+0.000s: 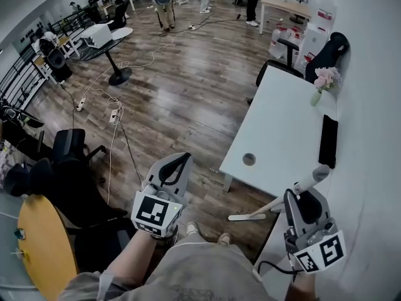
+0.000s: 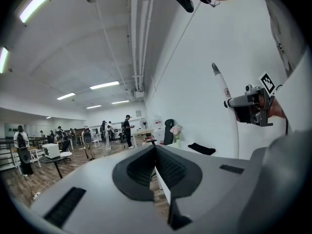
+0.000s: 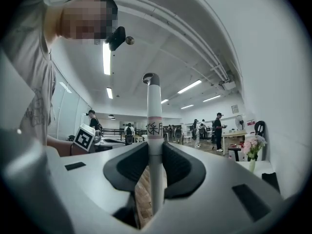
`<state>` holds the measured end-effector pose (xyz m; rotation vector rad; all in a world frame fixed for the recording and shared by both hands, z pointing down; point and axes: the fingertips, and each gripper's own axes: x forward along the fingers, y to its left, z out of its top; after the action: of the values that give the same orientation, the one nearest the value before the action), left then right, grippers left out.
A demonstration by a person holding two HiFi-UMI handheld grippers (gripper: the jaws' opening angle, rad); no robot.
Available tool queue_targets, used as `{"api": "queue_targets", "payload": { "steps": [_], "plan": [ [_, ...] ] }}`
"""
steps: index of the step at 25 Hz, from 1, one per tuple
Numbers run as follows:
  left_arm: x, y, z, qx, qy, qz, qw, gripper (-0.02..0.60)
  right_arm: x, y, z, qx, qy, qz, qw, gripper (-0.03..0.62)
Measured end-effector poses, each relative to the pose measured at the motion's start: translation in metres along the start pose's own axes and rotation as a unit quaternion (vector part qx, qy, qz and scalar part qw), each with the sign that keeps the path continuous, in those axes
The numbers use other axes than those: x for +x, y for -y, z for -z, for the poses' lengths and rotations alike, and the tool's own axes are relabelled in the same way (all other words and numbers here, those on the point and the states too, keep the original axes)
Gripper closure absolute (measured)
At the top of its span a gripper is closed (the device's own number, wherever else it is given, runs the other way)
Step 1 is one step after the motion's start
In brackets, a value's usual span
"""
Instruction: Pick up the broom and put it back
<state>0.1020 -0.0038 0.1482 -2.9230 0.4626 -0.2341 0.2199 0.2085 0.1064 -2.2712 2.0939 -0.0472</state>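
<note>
Ops: Jaws status?

Rig: Right gripper (image 3: 156,148) is pinching the broom handle (image 3: 152,116). The white shaft stands upright between the pads, gripped just under the printed label, with the grey cap above. Left gripper (image 2: 155,152) has its jaws pressed together with nothing in them, well apart from the broom.

Ops: Where does the rest of the broom sit?

Rig: Head view shows the shaft slanting down past the near edge of the worktop (image 1: 282,118). The lower end is low by the floor (image 1: 188,99); can't tell if it touches.

Ops: Handling?

Rig: Probably light, stiff and smooth, so it could twist or slide in a two-pad pinch. There's a long lever below the grip, so expect swing. Left could steady the shaft lower down.

Ops: Obstructions?

Rig: Wall (image 1: 376,137) is close on the right, and the worktop's near corner is beside the shaft. Vase of flowers (image 1: 324,83) at the far right corner and the dark flat item (image 1: 328,141) along the right edge are both clear. Black chairs (image 1: 69,149) and cables (image 1: 116,115) are on the floor to the left.
</note>
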Motion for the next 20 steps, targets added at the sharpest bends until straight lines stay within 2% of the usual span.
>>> {"api": "queue_targets", "payload": {
  "steps": [6, 13, 20],
  "plan": [
    [-0.037, -0.051, 0.024, -0.013, -0.025, -0.057, 0.9980, 0.565, 0.048, -0.032, 0.009, -0.002, -0.027, -0.074, 0.997, 0.487],
    [-0.081, -0.109, 0.052, -0.029, -0.051, -0.109, 0.9923, 0.565, 0.113, -0.065, 0.010, 0.006, -0.023, -0.135, 0.991, 0.487],
    [-0.127, -0.166, 0.065, -0.039, -0.040, -0.149, 0.9873, 0.565, 0.179, -0.125, 0.016, -0.003, -0.029, -0.185, 0.982, 0.487]
  ]
}}
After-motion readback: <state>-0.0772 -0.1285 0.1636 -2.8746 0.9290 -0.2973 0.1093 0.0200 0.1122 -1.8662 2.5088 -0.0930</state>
